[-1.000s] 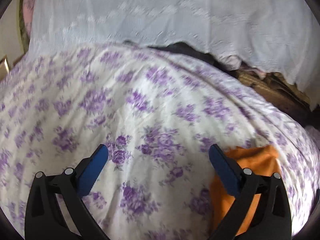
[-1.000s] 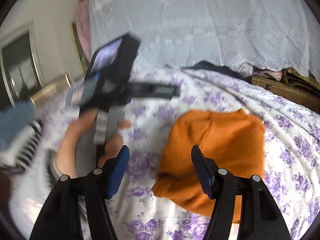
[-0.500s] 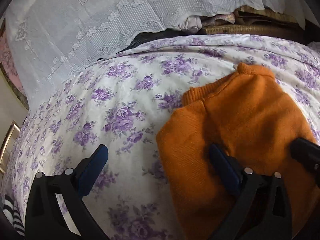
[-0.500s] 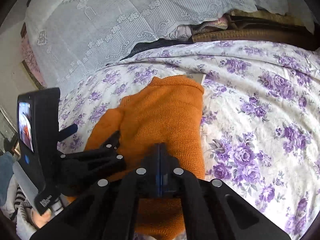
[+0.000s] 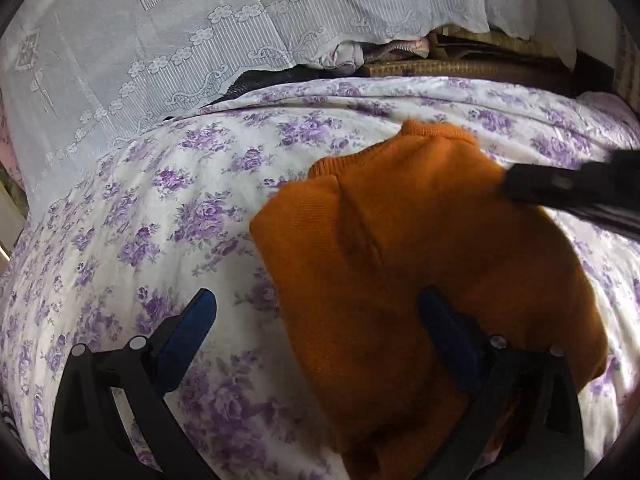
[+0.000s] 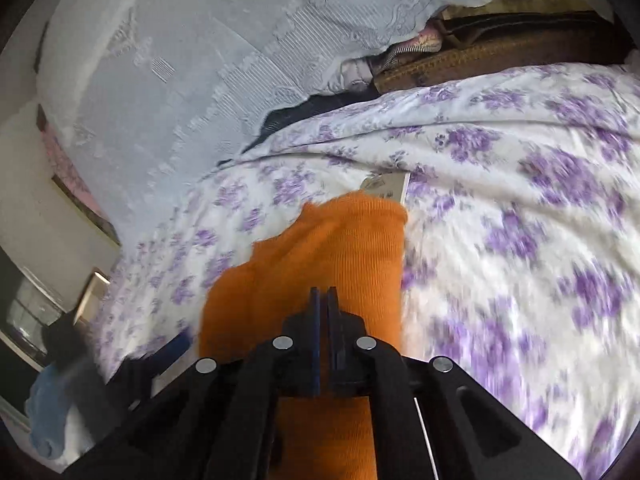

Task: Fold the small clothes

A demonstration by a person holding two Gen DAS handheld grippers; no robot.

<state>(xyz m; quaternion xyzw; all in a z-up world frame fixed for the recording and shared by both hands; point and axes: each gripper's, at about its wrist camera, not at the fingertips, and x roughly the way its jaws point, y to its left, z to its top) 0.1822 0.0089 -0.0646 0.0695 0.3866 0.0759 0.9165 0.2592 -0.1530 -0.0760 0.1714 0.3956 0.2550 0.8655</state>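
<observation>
A bed covered with a white quilt printed with purple flowers (image 5: 168,216) carries everything. An orange knitted garment (image 5: 400,240) lies on it. A white paper tag (image 6: 390,186) rests on the quilt at the garment's far edge.

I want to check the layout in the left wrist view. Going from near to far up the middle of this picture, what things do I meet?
Left tool, open → orange knit garment → purple-flowered bedspread → white lace cloth.
</observation>
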